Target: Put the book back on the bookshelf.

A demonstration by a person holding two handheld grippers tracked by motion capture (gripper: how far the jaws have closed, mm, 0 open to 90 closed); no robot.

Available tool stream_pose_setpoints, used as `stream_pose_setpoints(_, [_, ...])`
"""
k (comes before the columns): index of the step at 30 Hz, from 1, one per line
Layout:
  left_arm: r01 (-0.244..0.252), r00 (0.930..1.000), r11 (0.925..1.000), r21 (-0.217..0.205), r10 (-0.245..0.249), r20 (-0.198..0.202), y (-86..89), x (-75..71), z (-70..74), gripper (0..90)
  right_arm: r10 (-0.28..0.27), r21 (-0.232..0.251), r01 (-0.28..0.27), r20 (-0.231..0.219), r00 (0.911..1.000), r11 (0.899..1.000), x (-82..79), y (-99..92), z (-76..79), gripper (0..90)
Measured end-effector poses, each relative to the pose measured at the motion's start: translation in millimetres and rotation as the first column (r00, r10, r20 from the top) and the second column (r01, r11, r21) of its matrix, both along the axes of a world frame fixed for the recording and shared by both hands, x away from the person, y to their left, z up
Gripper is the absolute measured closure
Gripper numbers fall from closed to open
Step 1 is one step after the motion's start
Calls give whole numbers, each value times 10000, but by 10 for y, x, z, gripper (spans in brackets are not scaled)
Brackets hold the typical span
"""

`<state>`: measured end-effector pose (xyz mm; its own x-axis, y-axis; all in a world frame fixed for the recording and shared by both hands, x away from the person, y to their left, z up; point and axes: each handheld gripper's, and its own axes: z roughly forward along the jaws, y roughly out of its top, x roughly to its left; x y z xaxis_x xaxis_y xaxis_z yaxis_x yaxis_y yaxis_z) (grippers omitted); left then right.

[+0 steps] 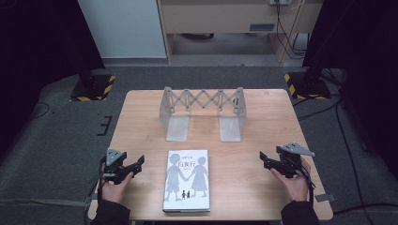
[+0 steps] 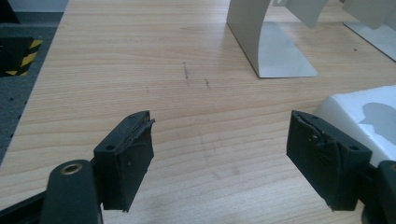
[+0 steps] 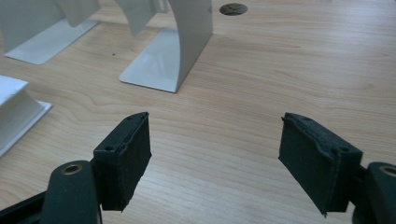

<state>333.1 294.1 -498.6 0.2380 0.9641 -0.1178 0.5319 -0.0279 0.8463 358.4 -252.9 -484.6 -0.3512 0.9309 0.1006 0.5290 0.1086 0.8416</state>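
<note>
A white book with two grey silhouetted figures on its cover lies flat at the near middle of the wooden table. Behind it stands a grey expandable book rack with two end plates. My left gripper rests left of the book, open and empty; the book's corner sits just past its right jaw. My right gripper rests right of the book, open and empty. Between the jaws of the left gripper and the right gripper lies bare wood.
The rack's base plates lie flat on the table ahead of both grippers. A round cable hole sits at the far table edge. Black stands with yellow-striped bases flank the table on the grey floor.
</note>
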Motion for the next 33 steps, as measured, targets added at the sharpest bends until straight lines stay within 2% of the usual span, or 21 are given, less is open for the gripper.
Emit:
stream_pose_setpoints(5, [225,9995,9994,-276,-219,235,-47,-21,10,226,321,307,-315,-197,9993,9990,-10,71,42,272])
stream_pose_setpoints(12, [741,9971,9936,-856,-722,246,-127,-63,-10,234,904,582,-888,-257,9956,9943,-17,221,75,279])
stream_pose_setpoints(19, [1214,9925,9897,-758,-1198,250,-207,-85,-13,233,1304,883,-1280,-225,9912,9878,-12,350,81,279])
stream_pose_setpoints(27, [1667,9860,9821,-880,-1660,155,-311,-113,-17,230,1750,1105,-1711,-262,9842,9790,-19,538,74,283])
stream_pose_setpoints(33, [2187,9758,9726,-785,-2186,104,-435,-134,-22,230,2201,1174,-2171,-138,9754,9691,-27,708,92,313])
